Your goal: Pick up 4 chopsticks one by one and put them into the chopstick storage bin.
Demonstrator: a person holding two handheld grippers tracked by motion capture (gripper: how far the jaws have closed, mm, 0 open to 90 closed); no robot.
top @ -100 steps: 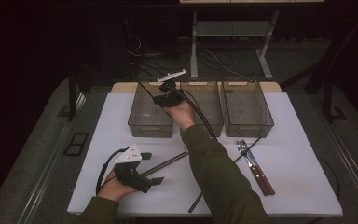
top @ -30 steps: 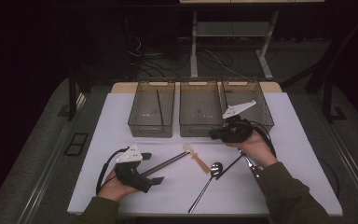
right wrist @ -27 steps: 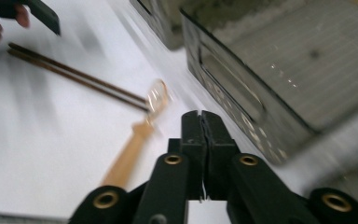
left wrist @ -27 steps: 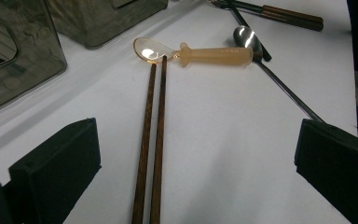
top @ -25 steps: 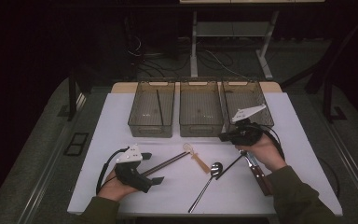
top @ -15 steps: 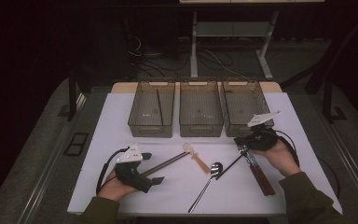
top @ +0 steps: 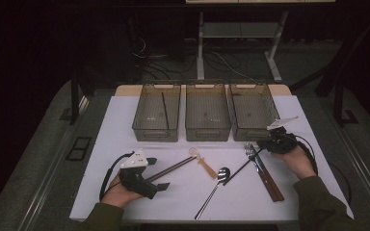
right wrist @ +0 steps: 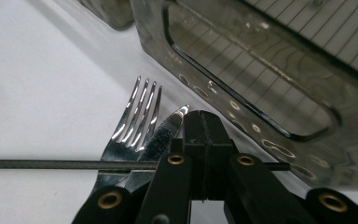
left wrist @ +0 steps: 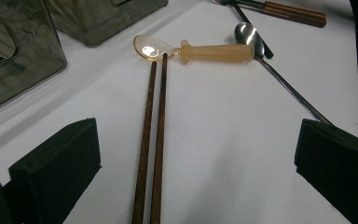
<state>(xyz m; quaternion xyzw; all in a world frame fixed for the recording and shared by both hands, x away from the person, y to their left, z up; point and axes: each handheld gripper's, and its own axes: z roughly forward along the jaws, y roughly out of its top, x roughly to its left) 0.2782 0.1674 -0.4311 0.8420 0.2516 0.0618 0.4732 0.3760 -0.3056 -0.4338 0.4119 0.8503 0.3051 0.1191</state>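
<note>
The right tongs (top: 268, 143) are at the right of the high view, just in front of the right bin (top: 252, 111), and their jaws are pressed together. In the right gripper view a thin black chopstick (right wrist: 65, 164) runs level across the lower half of the frame and goes in between the closed jaws, so they are clamped on it near its end. Just behind this stick lie the prongs of a fork (right wrist: 137, 112) and the tip of a knife (right wrist: 165, 128), both on the white desk (top: 125, 125).

The left tongs (top: 161, 186) rest low at the left of the high view with the jaws wide apart. In the left gripper view a pair of brown chopsticks (left wrist: 151, 140) lies between the two jaws, touching neither, and points up the frame to a translucent orange spoon (left wrist: 200, 50). A metal spoon (left wrist: 256, 42) lies at the upper right of that view, just beside the orange one.
</note>
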